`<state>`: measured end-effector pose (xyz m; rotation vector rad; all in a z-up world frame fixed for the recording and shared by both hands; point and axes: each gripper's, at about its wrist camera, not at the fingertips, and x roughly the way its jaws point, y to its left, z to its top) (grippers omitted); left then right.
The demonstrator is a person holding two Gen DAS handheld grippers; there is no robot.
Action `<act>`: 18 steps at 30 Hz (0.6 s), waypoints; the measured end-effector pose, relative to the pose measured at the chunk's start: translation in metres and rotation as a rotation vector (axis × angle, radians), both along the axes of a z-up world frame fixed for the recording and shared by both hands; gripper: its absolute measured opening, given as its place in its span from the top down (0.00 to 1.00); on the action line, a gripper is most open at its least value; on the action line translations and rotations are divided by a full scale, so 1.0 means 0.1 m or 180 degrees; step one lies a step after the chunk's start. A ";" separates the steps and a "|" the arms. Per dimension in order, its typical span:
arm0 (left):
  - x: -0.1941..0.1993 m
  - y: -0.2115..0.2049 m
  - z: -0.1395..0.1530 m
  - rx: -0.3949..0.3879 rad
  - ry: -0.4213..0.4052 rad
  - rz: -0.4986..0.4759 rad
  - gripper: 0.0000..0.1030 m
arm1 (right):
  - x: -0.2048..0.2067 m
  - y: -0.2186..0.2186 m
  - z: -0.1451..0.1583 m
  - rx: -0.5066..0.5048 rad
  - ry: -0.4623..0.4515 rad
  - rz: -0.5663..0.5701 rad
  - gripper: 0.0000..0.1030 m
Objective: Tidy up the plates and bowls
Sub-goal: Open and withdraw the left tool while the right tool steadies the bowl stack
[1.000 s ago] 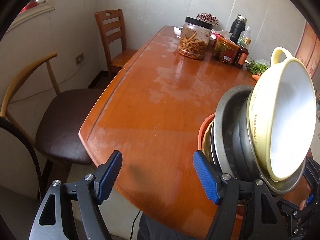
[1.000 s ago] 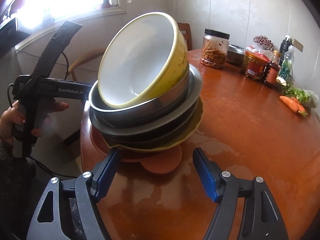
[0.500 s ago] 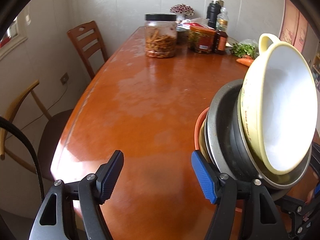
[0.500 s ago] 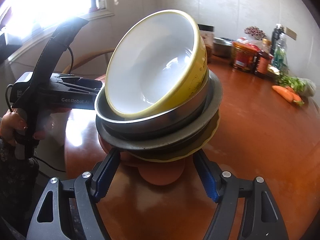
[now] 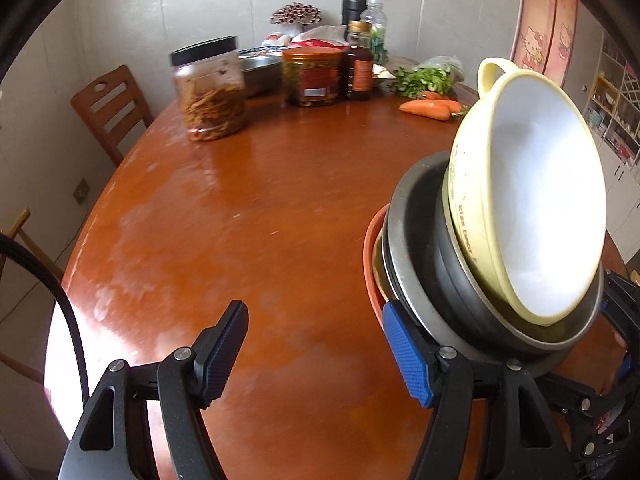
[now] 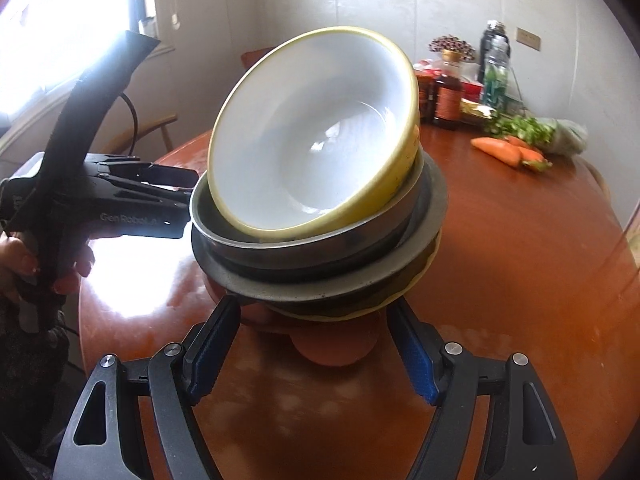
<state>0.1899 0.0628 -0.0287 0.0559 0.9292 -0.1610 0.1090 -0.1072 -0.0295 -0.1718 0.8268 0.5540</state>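
Observation:
A tilted stack of dishes hangs over the wooden table (image 5: 240, 220). On top is a yellow bowl (image 5: 548, 208) (image 6: 320, 140) with a white inside. Under it lie steel bowls and plates (image 6: 360, 236) (image 5: 416, 248), a pale yellow plate, and an orange bowl (image 6: 332, 348) (image 5: 370, 264) at the bottom. My right gripper (image 6: 314, 308) is shut on the orange bowl at the stack's base. My left gripper (image 5: 313, 310) stands open with nothing between its fingers. The outer side of its right finger (image 5: 404, 352) lies against the stack's rim.
At the table's far end stand a snack jar (image 5: 210, 88), a red-labelled jar (image 5: 314, 76), bottles (image 5: 360, 68), carrots (image 5: 426, 109) and greens (image 5: 428, 76). A wooden chair (image 5: 112, 108) stands on the left. A hand (image 6: 24, 256) holds the left gripper's handle.
Both grippers and the stack have travelled together along the table toward the jars and carrots. The stack keeps its place between them, tilted a little more. The left jaws have narrowed slightly.

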 end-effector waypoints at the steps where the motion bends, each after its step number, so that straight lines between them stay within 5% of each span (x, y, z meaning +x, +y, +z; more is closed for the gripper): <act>1: 0.02 -0.05 -0.01 0.0008 0.0000 -0.0017 0.33 | 0.01 -0.06 0.00 -0.0008 -0.0004 -0.0032 0.25; 18: 0.21 -0.71 0.00 0.0109 0.0031 -0.0159 0.33 | 0.06 -0.72 0.02 0.0082 0.0010 -0.0208 0.25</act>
